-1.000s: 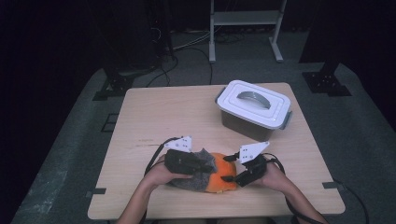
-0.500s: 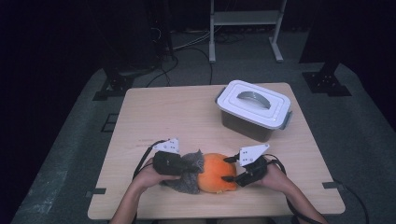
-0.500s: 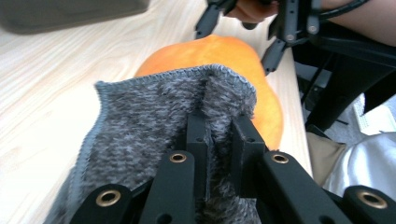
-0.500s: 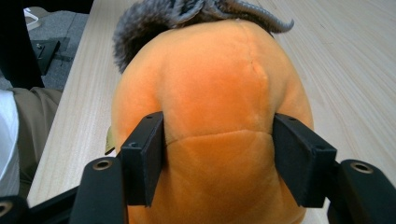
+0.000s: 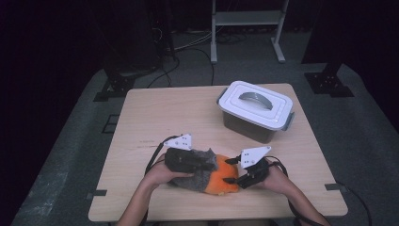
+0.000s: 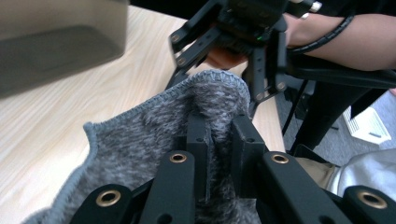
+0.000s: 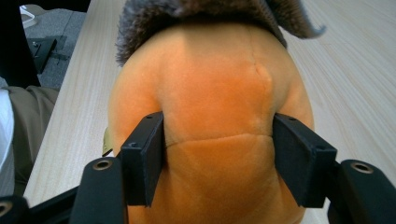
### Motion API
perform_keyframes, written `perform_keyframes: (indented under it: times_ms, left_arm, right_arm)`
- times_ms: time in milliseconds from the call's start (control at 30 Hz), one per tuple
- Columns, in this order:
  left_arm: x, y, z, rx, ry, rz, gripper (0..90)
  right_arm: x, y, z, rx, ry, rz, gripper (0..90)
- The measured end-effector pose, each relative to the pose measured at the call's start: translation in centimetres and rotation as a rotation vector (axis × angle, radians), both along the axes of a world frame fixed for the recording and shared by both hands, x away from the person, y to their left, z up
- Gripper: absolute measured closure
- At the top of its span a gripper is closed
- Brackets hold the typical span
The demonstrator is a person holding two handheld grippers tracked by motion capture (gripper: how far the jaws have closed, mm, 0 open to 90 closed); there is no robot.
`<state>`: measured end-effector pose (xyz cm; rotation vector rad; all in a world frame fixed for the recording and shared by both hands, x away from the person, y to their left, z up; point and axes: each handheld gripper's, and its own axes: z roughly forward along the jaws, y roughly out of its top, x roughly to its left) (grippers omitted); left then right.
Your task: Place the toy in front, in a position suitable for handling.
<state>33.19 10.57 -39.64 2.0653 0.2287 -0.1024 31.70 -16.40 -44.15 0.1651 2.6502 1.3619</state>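
High view: we are observing the left gripper [image 5: 207,165] pinching the grey knit cloth [image 5: 200,172] while the right gripper [image 5: 229,172] is clamping the orange plush toy [image 5: 225,181].

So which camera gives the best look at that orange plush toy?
The right gripper view: the orange plush toy sits close up between the right gripper and its jaws pressing into both sides, grey knitted cloth over its far end. The high view shows it small, half under the cloth. The left gripper view shows just an orange sliver.
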Motion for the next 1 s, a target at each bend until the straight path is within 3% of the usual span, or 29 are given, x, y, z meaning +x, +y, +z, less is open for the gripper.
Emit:
perform_keyframes:
  times_ms: [67,100,433,733,1000]
  left_arm:
    - [0.0,0.0,-0.2,0.005,0.002,0.000,79.8]
    - [0.2,0.3,-0.7,0.034,-0.005,0.023,79.8]
    - [1.2,2.8,-1.9,0.015,0.034,0.112,79.7]
    - [2.3,1.4,-1.3,0.023,0.035,0.105,79.7]
    - [1.0,3.6,-2.3,0.047,0.059,0.118,79.6]
  right_arm:
    - [0.0,-0.1,0.0,0.001,-0.003,0.002,36.8]
    - [-0.1,-0.1,-0.1,0.003,-0.009,0.001,36.9]
    - [-0.1,-0.1,-0.1,0.004,-0.013,-0.003,37.0]
    - [0.1,-0.2,-0.1,0.007,-0.005,-0.020,37.0]
    - [-0.1,-0.3,-0.2,0.004,-0.016,-0.005,37.3]
